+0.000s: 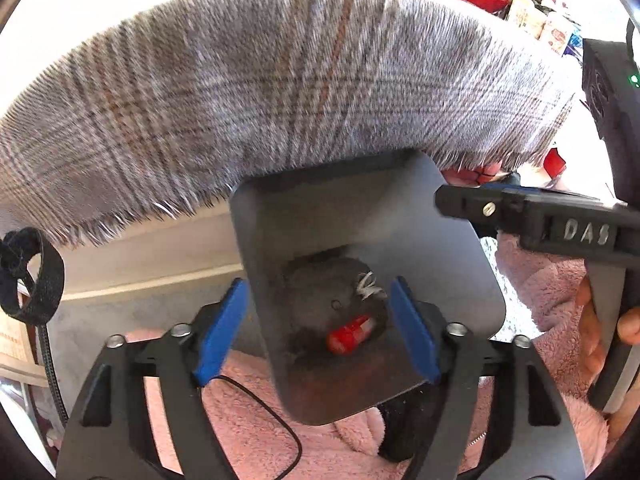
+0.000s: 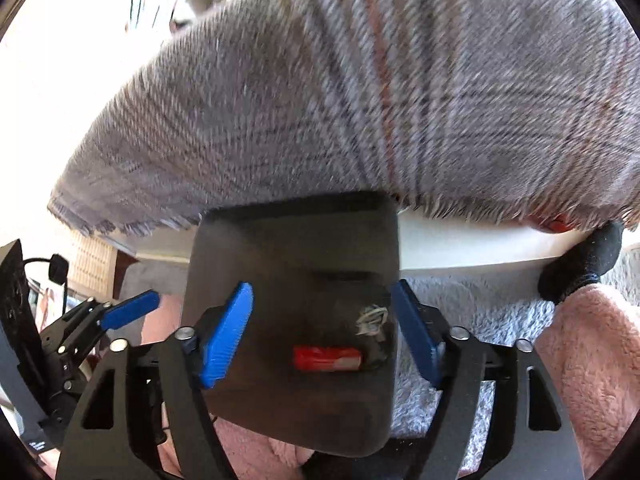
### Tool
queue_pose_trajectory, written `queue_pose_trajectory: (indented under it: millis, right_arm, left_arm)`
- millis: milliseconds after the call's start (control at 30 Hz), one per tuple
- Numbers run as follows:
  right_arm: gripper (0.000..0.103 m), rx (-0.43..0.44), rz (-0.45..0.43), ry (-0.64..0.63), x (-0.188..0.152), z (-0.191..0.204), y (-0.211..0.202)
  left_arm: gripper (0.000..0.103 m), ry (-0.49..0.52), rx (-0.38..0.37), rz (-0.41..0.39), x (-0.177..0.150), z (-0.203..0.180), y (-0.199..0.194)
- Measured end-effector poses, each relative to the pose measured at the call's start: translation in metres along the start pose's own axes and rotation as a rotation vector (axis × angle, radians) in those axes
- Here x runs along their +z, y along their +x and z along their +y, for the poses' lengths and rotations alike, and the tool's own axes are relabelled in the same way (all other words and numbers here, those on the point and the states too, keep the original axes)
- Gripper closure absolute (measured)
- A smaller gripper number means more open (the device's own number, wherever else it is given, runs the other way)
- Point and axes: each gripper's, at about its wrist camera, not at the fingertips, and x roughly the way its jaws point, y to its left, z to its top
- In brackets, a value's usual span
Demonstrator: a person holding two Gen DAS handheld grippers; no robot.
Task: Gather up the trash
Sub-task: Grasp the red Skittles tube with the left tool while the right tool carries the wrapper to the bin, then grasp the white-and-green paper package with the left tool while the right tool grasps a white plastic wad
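**Dustpan held under the table edge, trash already in it**

Left tool (image 1: 320,328): blue pads spread wide, apart from the dark grey dustpan (image 1: 352,232) that fills the gap between them; whether anything is gripped cannot be told. Right tool (image 2: 324,332): likewise wide open around the same dustpan (image 2: 296,248), no pad seen pressing it. In the left view, right tool (image 1: 532,216) reaching in from the right, tip over the pan's upper corner.

On the pan: a red-and-white wrapper (image 1: 351,332) (image 2: 327,358) lying flat, beside it a grey clump of dust (image 1: 320,292) with a small tangle of white thread (image 1: 369,286) (image 2: 372,318).

Further out: pan's far lip tucked just below the fringed edge of a grey plaid cloth (image 1: 260,92) (image 2: 360,100) draped over a white table (image 2: 480,244). Below, pink fleece (image 1: 256,432) and a pale fluffy rug (image 2: 472,308).
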Motion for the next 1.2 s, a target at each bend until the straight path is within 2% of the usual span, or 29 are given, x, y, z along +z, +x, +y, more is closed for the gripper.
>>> queue_pose_trajectory:
  millis: [33,67,100,400,667,767,967,1200]
  right_arm:
    - [0.01,-0.002,-0.016,0.005,0.002,-0.001,-0.005]
    - [0.007,-0.006,-0.033,0.01,0.005,-0.002,-0.011]
    - [0.003,-0.004,-0.041,0.008,0.009,-0.002,-0.017]
    - [0.003,-0.045,-0.143,-0.011,0.035,-0.003,-0.067]
    - [0.003,-0.093,-0.208,-0.019,0.078,-0.009,-0.101]
    - [0.003,-0.108,-0.209,-0.025,0.096,-0.008,-0.103]
    - [0.003,-0.145,-0.199,-0.057,0.13,-0.002,-0.098]
    - [0.003,-0.141,-0.193,-0.061,0.165,0.0,-0.085]
  left_arm:
    - [0.02,0.0,0.005,-0.012,0.001,0.002,-0.005]
    - [0.011,0.0,0.009,-0.023,0.002,0.003,-0.009]
    - [0.008,0.0,0.013,-0.033,0.003,0.006,-0.014]
    - [0.008,0.018,0.061,-0.098,0.017,0.015,-0.046]
    - [0.008,-0.005,0.07,-0.172,0.053,0.03,-0.075]
    - [0.008,-0.004,0.084,-0.184,0.07,0.032,-0.076]
    - [0.008,0.008,0.064,-0.197,0.109,0.043,-0.079]
    - [0.008,0.014,0.058,-0.196,0.147,0.056,-0.067]
